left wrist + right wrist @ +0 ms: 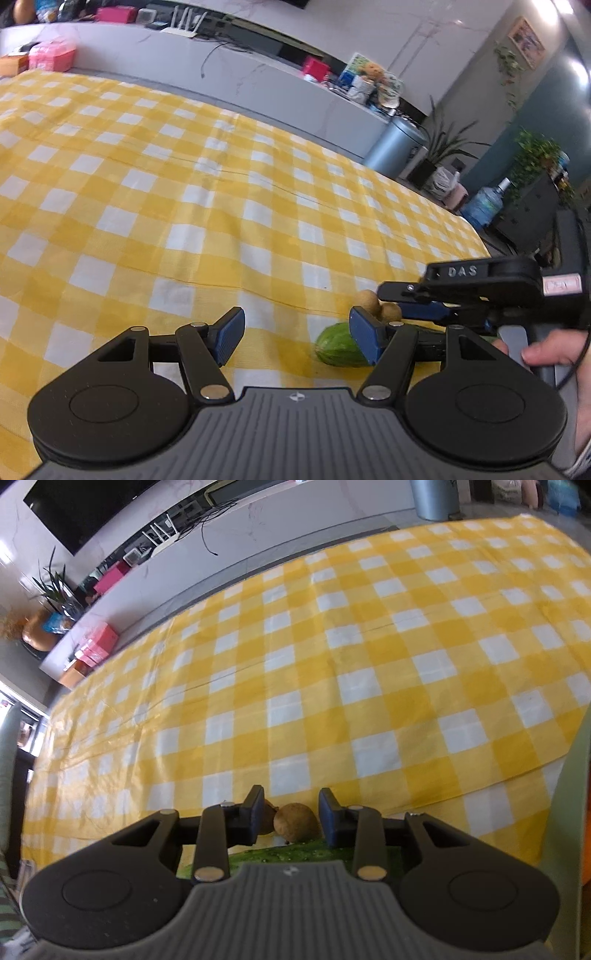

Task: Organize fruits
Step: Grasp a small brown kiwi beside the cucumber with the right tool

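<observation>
At the lower centre of the left wrist view, the left gripper (297, 338) hangs over the yellow-and-white checked tablecloth (177, 192) with its fingers spread and nothing between them. Just right of it, at the lower right of the frame, lies a green cucumber (338, 349), with two small brown longans (380, 306) beside its far side. In the right wrist view, the right gripper (291, 818) sits low at the bottom centre, its fingers spread around one longan (295, 827) without visibly touching it; a second is partly hidden behind the left finger. The cucumber (288, 854) lies directly beneath the fingers.
</observation>
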